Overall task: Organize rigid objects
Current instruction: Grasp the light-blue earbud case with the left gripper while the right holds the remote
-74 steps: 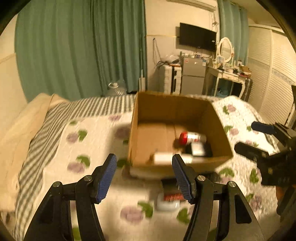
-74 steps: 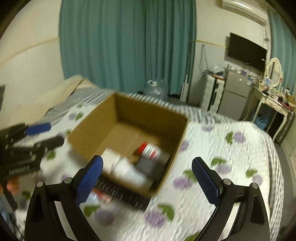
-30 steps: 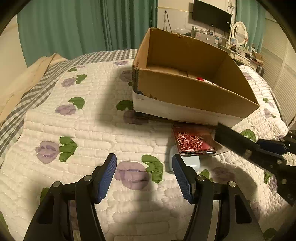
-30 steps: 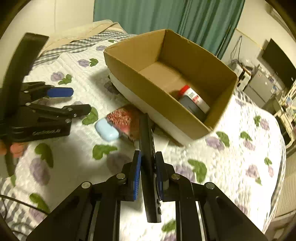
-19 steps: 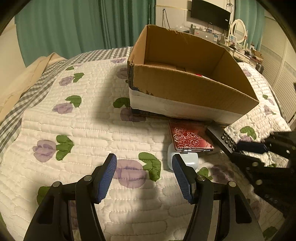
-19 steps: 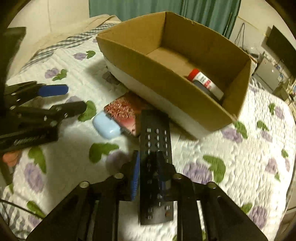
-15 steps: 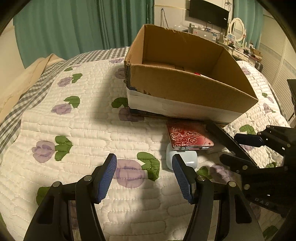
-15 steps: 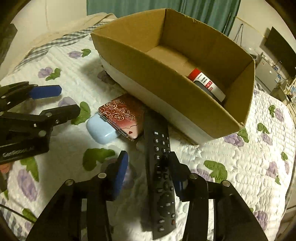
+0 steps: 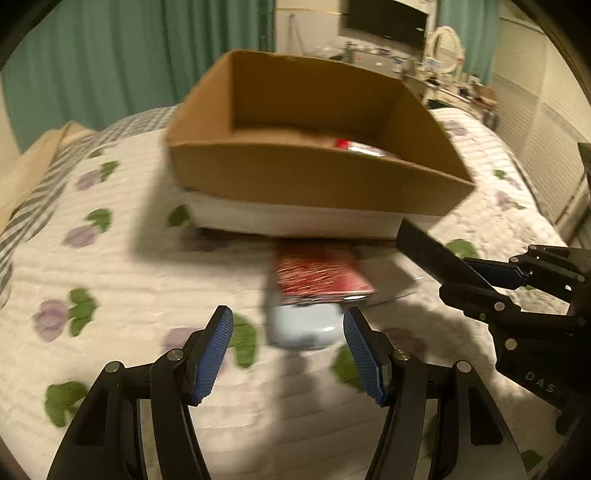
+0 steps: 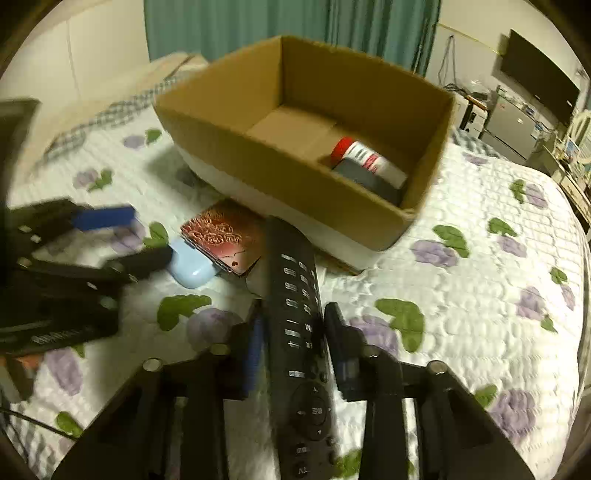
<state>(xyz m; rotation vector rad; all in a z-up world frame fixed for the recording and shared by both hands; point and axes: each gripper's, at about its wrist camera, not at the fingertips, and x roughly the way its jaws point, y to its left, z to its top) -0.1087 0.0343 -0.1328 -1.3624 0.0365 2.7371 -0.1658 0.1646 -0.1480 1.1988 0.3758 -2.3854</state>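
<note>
A black remote control lies lengthwise between the fingers of my right gripper, which is shut on its sides; its tip shows in the left wrist view. A brown cardboard box stands on the bed, holding a red-capped bottle and a dark object. In front of the box lie a red rose-patterned case and a pale blue case. My left gripper is open, its fingers either side of the blue case and just short of it.
The bed has a white quilt with purple flowers and green leaves. Green curtains hang behind. A TV, a dresser and a small fridge stand at the far wall.
My right gripper has closed onto the remote from open. My left gripper has moved forward toward the blue case, which now lies between its fingers.
</note>
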